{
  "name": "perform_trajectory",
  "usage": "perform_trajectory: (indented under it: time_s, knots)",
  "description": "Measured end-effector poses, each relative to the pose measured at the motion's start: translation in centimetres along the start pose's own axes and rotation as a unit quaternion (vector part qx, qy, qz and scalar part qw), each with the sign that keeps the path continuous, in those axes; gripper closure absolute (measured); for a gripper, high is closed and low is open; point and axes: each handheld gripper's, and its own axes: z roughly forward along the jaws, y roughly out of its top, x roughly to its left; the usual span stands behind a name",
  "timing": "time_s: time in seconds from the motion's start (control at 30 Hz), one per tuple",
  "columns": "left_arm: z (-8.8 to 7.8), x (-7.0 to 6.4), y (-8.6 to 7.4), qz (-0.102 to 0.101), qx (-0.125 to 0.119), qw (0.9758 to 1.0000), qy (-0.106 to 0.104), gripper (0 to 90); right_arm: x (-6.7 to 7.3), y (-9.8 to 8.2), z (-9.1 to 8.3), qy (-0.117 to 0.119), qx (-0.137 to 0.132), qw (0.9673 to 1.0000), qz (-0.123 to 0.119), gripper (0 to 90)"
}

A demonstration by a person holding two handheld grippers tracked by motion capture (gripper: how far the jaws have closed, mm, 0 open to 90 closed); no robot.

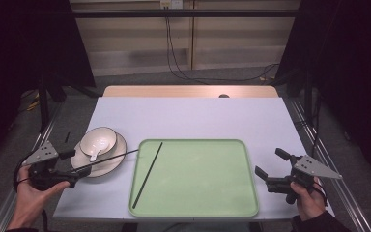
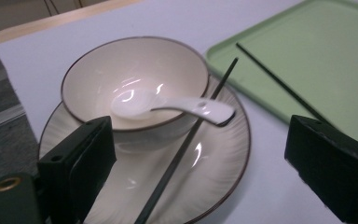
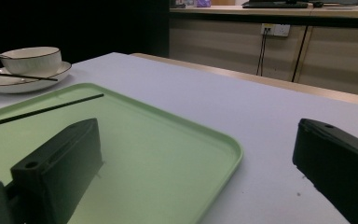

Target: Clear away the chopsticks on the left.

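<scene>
Two thin black chopsticks are counted, one laid on the smooth green tray, one across the glossy ribbed saucer near the table's left edge, between the left gripper's wide jaws, untouched; the right gripper is seen wide, empty.

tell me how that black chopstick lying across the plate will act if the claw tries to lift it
The chopstick looks thin, straight and stiff, so it probably won't bend. It seems light and smooth, so it may slip or swing in a pinch. It rests on the plate rim close to the spoon handle, so it may roll or nudge the spoon.
</scene>
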Motion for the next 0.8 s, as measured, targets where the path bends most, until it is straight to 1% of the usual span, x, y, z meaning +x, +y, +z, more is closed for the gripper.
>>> perform_trajectory:
  time_s: [0.07,0.1,0.13,0.17,0.2,0.23,0.27,0.3,0.33,0.37,0.4,0.43,0.47,0.5,0.53,0.57,0.6,0.63,0.67,0.73,0.77,0.8]
  knots:
    - [0.2,0.6,-0.3,0.011,0.014,0.9998,0.006,10.1,0.0,0.0,0.0,0.001,0.0,1.0,0.001,0.9]
    - [0.4,0.8,-0.4,0.018,0.022,0.9996,0.001,13.0,0.0,0.0,0.0,-0.001,0.001,1.0,0.0,1.0]
    - [0.4,1.1,-0.5,0.022,0.027,0.9994,-0.002,16.9,0.0,0.0,0.0,-0.003,0.0,1.0,0.005,1.0]
    - [0.5,1.2,-0.6,0.024,0.03,0.9993,-0.001,22.1,0.0,0.0,0.0,-0.002,-0.001,1.0,0.005,1.1]
    - [0.6,1.4,-0.7,0.034,0.037,0.9987,-0.009,26.8,0.0,0.0,0.0,0.0,0.0,1.0,0.004,1.1]
    - [0.7,1.5,-0.7,0.038,0.044,0.9982,-0.014,31.6,0.0,0.0,0.0,-0.001,0.001,1.0,0.002,1.0]
    - [0.8,1.5,-0.7,0.043,0.055,0.9974,-0.019,35.2,0.0,0.0,0.0,-0.001,0.0,1.0,0.003,1.0]
    - [1.0,1.5,-0.8,0.053,0.063,0.9963,-0.027,40.8,0.0,0.0,0.0,0.0,0.0,1.0,0.002,1.0]
    - [1.1,1.6,-0.7,0.057,0.068,0.9957,-0.029,45.5,0.0,0.0,0.0,-0.002,0.001,1.0,0.004,1.0]
    - [1.2,1.6,-0.7,0.06,0.069,0.9952,-0.036,50.0,0.0,0.0,0.1,-0.004,0.0,1.0,0.003,1.0]
    - [1.3,1.7,-0.6,0.068,0.074,0.9943,-0.035,54.0,0.0,0.0,0.1,-0.001,0.001,1.0,0.004,1.1]
    - [1.4,1.8,-0.6,0.07,0.079,0.9937,-0.038,56.4,0.0,0.0,0.1,-0.001,0.001,1.0,0.002,1.0]
    - [1.6,1.8,-0.5,0.076,0.078,0.9933,-0.04,60.5,0.0,0.0,0.0,0.0,0.002,1.0,0.001,1.0]
    - [1.9,1.9,-0.5,0.082,0.085,0.9919,-0.047,62.7,0.0,0.0,0.0,-0.002,0.001,1.0,0.001,1.0]
    - [2.1,1.8,-0.5,0.087,0.092,0.9907,-0.048,65.4,0.0,0.0,0.0,-0.001,0.0,1.0,0.003,1.0]
    - [2.4,1.8,-0.5,0.091,0.097,0.9898,-0.051,66.8,0.0,0.0,0.0,-0.002,-0.001,1.0,0.003,1.0]
    - [2.6,1.8,-0.5,0.097,0.102,0.9883,-0.059,67.5,0.0,0.0,0.0,-0.001,0.001,1.0,0.001,1.0]
    - [2.8,1.8,-0.5,0.101,0.101,0.988,-0.058,68.6,0.0,0.0,0.0,-0.001,0.001,1.0,0.001,1.0]
    - [2.9,1.8,-0.5,0.102,0.1,0.9881,-0.057,68.8,0.0,0.0,0.0,-0.001,0.001,1.0,0.001,1.0]
    - [3.1,1.9,-0.4,0.108,0.113,0.9855,-0.066,70.0,0.0,0.0,0.0,-0.001,0.002,1.0,0.0,1.0]
    - [3.3,1.9,-0.5,0.114,0.113,0.985,-0.064,70.2,0.0,0.0,0.0,-0.002,0.002,1.0,0.002,1.0]
    - [3.4,1.8,-0.4,0.115,0.122,0.9836,-0.066,70.6,0.0,0.0,0.0,-0.002,0.002,1.0,0.001,1.0]
